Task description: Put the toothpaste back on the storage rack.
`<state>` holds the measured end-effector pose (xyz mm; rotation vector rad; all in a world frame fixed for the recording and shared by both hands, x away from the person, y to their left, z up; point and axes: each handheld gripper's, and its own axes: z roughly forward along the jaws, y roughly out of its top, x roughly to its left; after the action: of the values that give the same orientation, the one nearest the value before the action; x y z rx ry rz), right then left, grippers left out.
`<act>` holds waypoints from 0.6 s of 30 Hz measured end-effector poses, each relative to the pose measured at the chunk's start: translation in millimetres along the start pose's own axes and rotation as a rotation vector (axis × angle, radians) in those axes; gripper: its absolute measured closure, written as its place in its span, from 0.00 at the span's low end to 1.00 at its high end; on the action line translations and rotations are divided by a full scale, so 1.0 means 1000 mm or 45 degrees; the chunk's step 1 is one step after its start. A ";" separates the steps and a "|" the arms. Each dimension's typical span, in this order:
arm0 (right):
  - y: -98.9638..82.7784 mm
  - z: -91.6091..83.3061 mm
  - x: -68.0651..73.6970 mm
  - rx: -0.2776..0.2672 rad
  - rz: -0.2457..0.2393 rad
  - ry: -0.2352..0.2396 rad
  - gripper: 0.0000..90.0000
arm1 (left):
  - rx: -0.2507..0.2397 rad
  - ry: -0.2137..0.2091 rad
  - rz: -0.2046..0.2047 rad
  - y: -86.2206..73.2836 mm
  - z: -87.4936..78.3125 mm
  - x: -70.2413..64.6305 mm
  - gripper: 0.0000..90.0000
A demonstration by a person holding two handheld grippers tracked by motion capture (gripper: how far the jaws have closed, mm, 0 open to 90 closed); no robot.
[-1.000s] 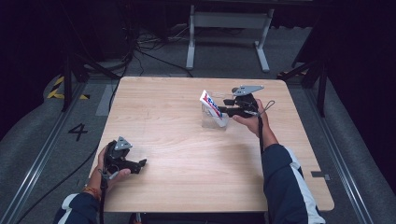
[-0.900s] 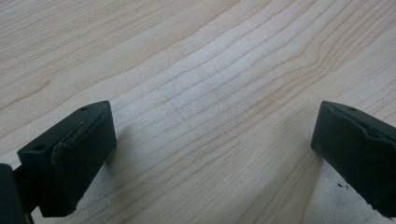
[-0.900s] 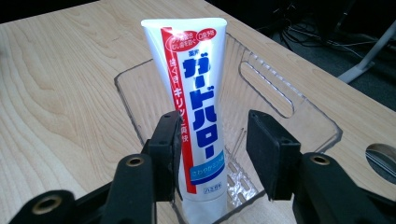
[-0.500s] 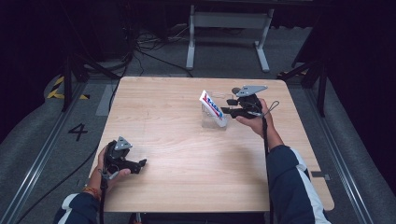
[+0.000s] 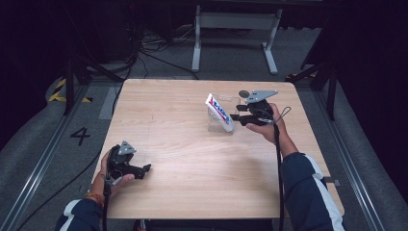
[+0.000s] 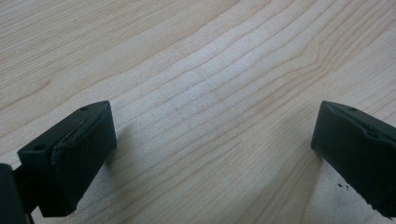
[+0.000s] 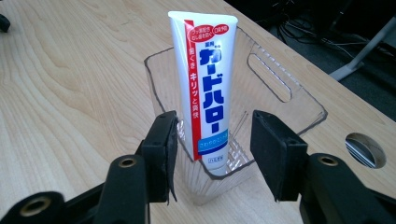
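Two grippers work over a light wooden table [image 5: 192, 144]. Right gripper [image 7: 212, 144]: jaws parted, one to each side of the near corner of a clear plastic bin [image 7: 289, 105]; contact with the wall cannot be confirmed. Bin location: far right part of the table, with a round hole [image 7: 365, 149] in the tabletop just beside it. Contents: one white toothpaste tube [image 7: 203, 88] with red and blue print, cap end down on the ribbed floor, long axis near vertical, crimped end up and tilted toward the table's left side. Left gripper [image 6: 210, 154]: jaws wide apart over bare wood at the near left edge, well apart from the bin.
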<state>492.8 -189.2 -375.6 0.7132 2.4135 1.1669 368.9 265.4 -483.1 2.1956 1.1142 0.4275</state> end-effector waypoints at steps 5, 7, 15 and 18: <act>-0.001 -0.006 0.005 0.022 -0.017 -0.001 0.55 | 0.000 0.000 0.000 0.000 0.000 0.000 0.01; -0.001 -0.008 0.005 0.027 -0.024 -0.003 0.54 | 0.000 0.000 0.000 0.000 0.000 0.000 0.01; -0.005 -0.018 0.012 0.062 -0.053 -0.036 0.47 | 0.000 0.000 0.000 0.000 0.000 0.000 0.01; -0.007 -0.021 0.013 0.073 -0.055 -0.043 0.44 | 0.000 0.000 0.000 0.000 0.000 0.000 0.01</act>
<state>469.5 -198.2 -370.5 0.6887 2.4309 1.0642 368.9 265.5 -483.1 2.1960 1.1139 0.4276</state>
